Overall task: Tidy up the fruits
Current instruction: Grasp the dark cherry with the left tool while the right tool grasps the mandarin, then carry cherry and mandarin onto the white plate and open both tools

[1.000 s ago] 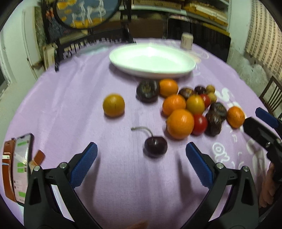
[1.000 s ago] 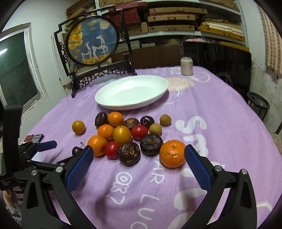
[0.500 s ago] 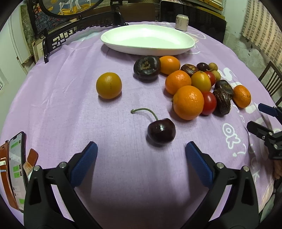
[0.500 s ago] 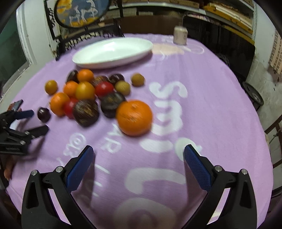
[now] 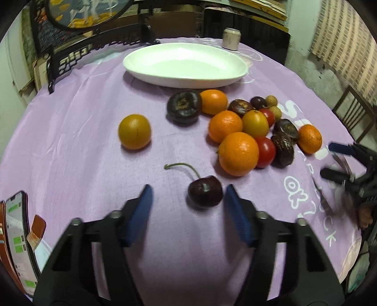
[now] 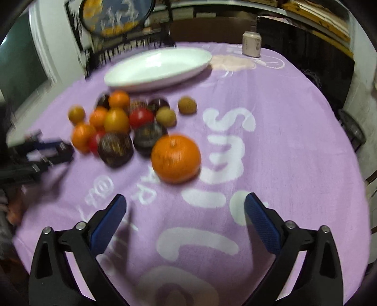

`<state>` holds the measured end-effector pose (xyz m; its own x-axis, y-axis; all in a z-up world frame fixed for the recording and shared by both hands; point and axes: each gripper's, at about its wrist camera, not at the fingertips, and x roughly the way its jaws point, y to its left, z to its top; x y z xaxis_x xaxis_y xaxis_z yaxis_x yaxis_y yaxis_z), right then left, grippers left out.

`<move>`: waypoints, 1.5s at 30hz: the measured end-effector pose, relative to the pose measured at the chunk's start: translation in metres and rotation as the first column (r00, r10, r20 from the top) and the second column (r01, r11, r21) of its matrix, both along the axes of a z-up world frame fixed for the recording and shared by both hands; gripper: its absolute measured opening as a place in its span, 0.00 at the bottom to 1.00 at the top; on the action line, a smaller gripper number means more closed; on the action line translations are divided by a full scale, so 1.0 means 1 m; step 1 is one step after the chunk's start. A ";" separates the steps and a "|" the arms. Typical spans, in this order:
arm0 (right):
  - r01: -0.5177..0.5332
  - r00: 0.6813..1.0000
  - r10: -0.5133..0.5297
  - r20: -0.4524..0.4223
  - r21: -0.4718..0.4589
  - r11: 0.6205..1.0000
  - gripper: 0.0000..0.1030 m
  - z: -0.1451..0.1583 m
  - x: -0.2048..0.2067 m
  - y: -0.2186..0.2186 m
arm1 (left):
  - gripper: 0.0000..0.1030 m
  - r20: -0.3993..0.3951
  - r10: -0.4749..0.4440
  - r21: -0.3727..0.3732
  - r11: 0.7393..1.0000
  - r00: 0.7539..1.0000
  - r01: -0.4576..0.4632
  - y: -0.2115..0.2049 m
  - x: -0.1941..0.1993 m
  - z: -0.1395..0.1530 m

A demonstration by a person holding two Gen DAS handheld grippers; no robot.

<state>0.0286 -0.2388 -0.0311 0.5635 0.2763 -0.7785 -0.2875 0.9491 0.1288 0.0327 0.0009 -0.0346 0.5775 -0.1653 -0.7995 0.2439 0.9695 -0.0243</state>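
Observation:
A dark cherry (image 5: 205, 191) with a green stem lies on the purple cloth between the pads of my left gripper (image 5: 188, 189). Its jaws are closing; the right pad is almost at the cherry and a gap remains on the left. A pile of oranges, tomatoes and dark fruits (image 5: 249, 131) sits beyond it, in front of the white plate (image 5: 141, 70). My right gripper (image 6: 185, 199) stands wide, its jaws closing slightly, with nothing between them. A big orange (image 6: 176, 159) lies just past its tips. Each gripper shows at the edge of the other's view.
A lone yellow-orange fruit (image 5: 134, 131) sits left of the pile. A pale can (image 6: 251, 43) stands behind the plate. A phone (image 5: 16, 235) lies at the near left edge. Dark chairs and a round decorative screen (image 6: 117, 16) ring the far side of the table.
My left jaws have narrowed around the cherry. The right gripper has come down closer to the big orange, which now looms larger.

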 end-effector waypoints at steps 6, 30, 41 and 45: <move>0.007 1.000 -0.006 -0.014 0.042 0.999 0.75 0.003 0.016 0.000 | 0.33 0.020 -0.073 0.052 0.996 0.997 0.071 -0.019 -0.002 0.000; -0.030 0.994 0.012 0.106 0.170 0.985 0.43 0.061 0.081 0.016 | 0.27 0.178 -0.003 -0.055 0.998 0.984 0.013 -0.007 0.073 0.082; 0.007 1.000 -0.009 0.007 0.188 0.982 0.44 0.037 0.189 0.065 | 0.28 0.031 0.069 -0.101 0.993 0.997 -0.066 -0.005 0.176 0.046; 0.007 1.000 -0.006 -0.006 0.204 0.979 0.44 0.030 0.194 0.063 | 0.51 0.022 0.076 -0.125 0.990 0.997 -0.073 0.002 0.179 0.039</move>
